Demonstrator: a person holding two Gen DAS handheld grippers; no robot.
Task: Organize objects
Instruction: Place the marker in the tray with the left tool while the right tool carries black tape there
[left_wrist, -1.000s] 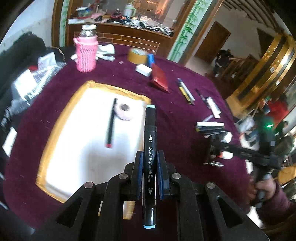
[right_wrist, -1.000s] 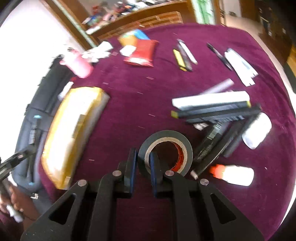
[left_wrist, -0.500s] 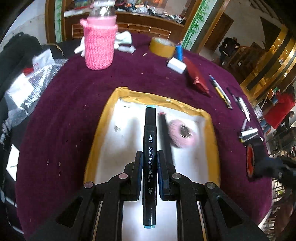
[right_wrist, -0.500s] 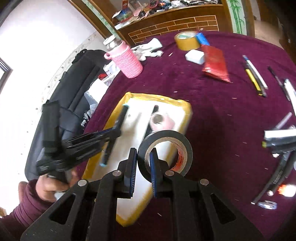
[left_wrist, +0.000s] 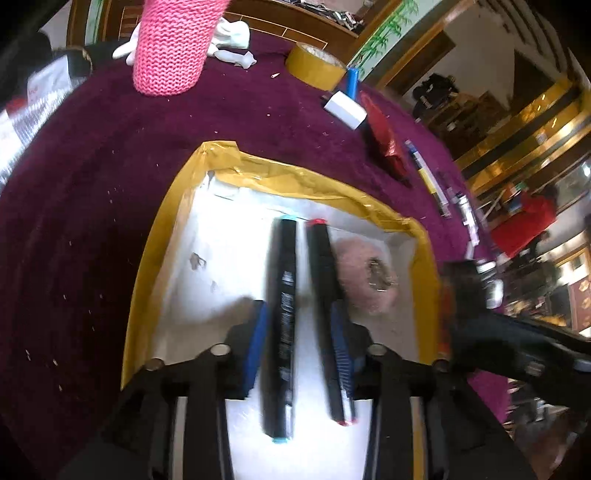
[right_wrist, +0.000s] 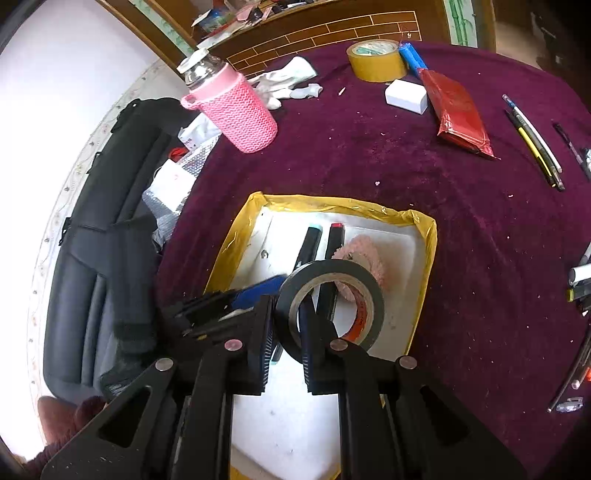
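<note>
The black marker with the teal cap lies in the white tray with the yellow rim. Its long axis runs away from the left wrist camera, one teal end to the far rim, the other end near the camera. It lies parallel to a second black marker with red ends, just beside it, and a pink fuzzy ring is on the other side of that one. The left gripper has its jaws spread wide, and both markers lie between the blue pads; I cannot tell if a pad touches the teal marker.

The right gripper is over the near part of the tray and is clamped on a roll of black tape, which stands on its edge.

The tray sits on a dark purple tablecloth. Farther away stand a bottle in a pink knitted sleeve, a roll of brown tape, a white box and a red packet. A black bag lies at the table edge.
</note>
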